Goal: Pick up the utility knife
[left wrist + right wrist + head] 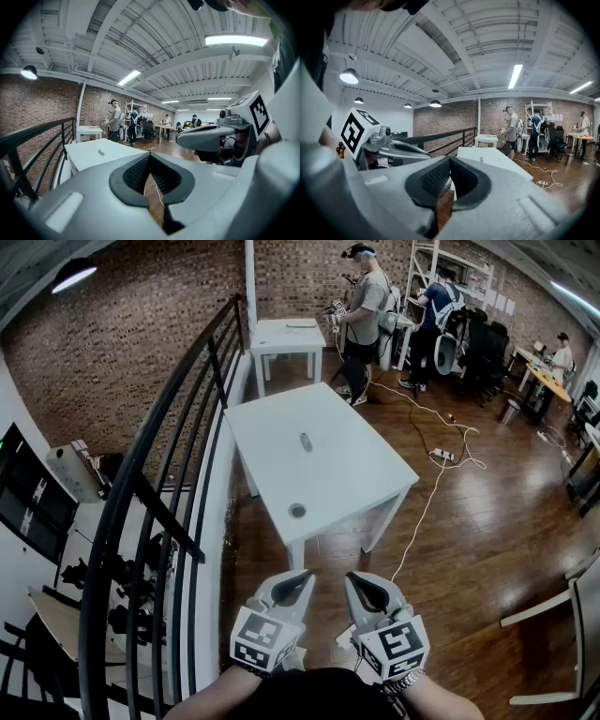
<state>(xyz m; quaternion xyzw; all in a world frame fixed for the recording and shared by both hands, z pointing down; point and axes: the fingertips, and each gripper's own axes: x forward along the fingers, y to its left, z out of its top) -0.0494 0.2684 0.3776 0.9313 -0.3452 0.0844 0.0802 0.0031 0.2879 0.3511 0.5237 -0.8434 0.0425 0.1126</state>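
The utility knife (306, 441) is a small grey object lying near the middle of the white table (356, 474). It also shows far off in the left gripper view as the knife (101, 152) and in the right gripper view as the knife (481, 160). Both grippers hang side by side over the wooden floor, well short of the table's near corner. My left gripper (306, 576) is shut with nothing in it. My right gripper (351, 577) is shut and empty too. In its own view each points toward the table: left gripper (149, 156), right gripper (450, 159).
A black railing (159, 484) runs along the left. A round hole (297, 510) sits near the table's front edge. A cable and power strip (441, 456) lie on the floor to the right. A smaller white table (286, 334) and people (366, 296) stand at the back.
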